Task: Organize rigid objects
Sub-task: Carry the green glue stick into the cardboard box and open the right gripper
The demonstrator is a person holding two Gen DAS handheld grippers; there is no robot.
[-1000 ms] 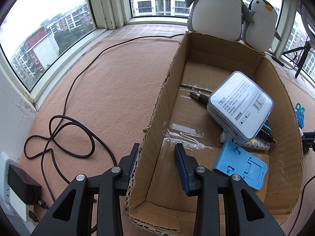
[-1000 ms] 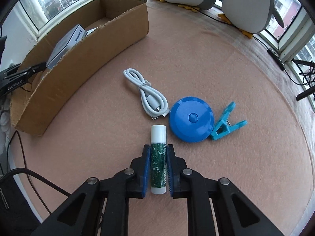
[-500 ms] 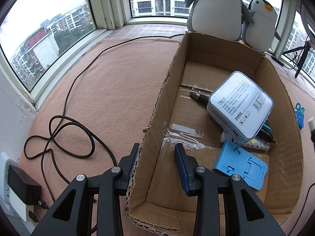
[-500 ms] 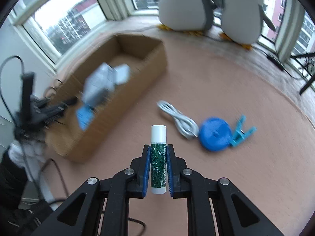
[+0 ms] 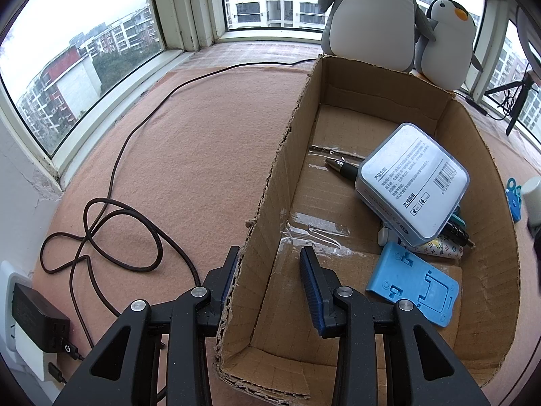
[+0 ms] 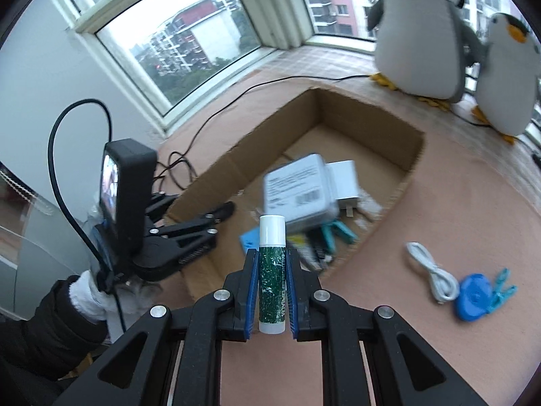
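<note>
My right gripper [image 6: 272, 253] is shut on a green glue stick [image 6: 271, 280] with a white cap, held in the air over the near side of the open cardboard box [image 6: 365, 118]. The stick's cap [image 5: 532, 193] shows at the right edge of the left wrist view. My left gripper [image 5: 268, 253] straddles the left wall of the box [image 5: 372, 77], one finger outside and one inside, and is shut on it. Inside lie a white-lidded tin [image 5: 414, 182], a blue phone stand [image 5: 416, 284], a black pen [image 5: 341, 168] and a white charger plug [image 6: 343, 179].
On the pink mat right of the box lie a white cable [image 6: 431, 272], a blue tape measure [image 6: 473, 297] and a blue clip [image 6: 503, 287]. Two plush penguins [image 5: 372, 17] stand behind the box. A black cord [image 5: 111, 223] and power adapter [image 5: 33, 318] lie left.
My right gripper has lifted the glue stick off the mat and swung left towards the box. The left gripper has stayed on the box wall.
</note>
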